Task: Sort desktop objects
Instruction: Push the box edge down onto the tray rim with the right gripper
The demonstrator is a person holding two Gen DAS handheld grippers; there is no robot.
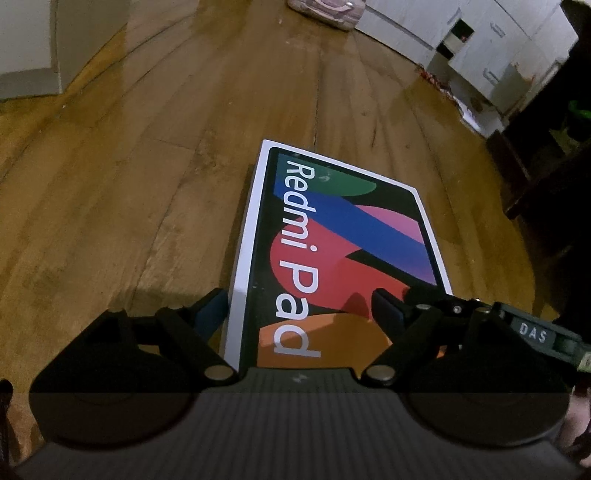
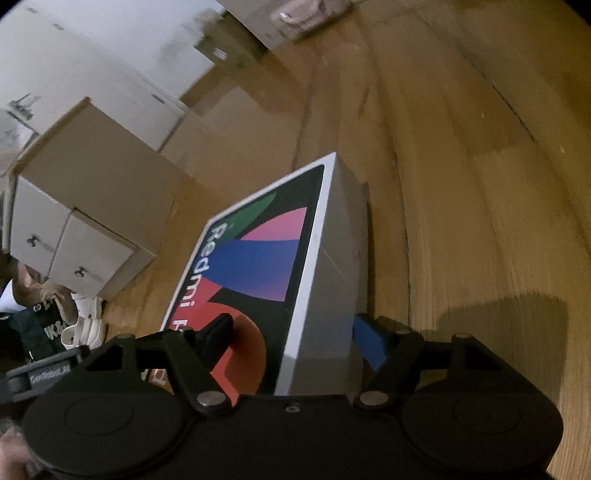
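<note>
A white Redmi Pad box (image 1: 332, 243) with a colourful printed lid lies on the wooden surface. My left gripper (image 1: 299, 310) is open, one finger over the box's near left edge, the other above its lid. In the right wrist view the same box (image 2: 266, 266) shows its grey side wall. My right gripper (image 2: 291, 332) is open and straddles the box's near right edge: the left finger (image 2: 218, 332) is over the lid, the blue-padded right finger (image 2: 369, 343) is beside the side wall. The right gripper's body also shows in the left wrist view (image 1: 461, 317).
A pink pouch (image 1: 325, 11) lies at the far end of the wood surface. White cabinets (image 1: 480, 48) stand at the back right. A low white drawer unit (image 2: 85, 206) with knobs stands left of the box, with white shoes (image 2: 85, 325) and dark cloth beside it.
</note>
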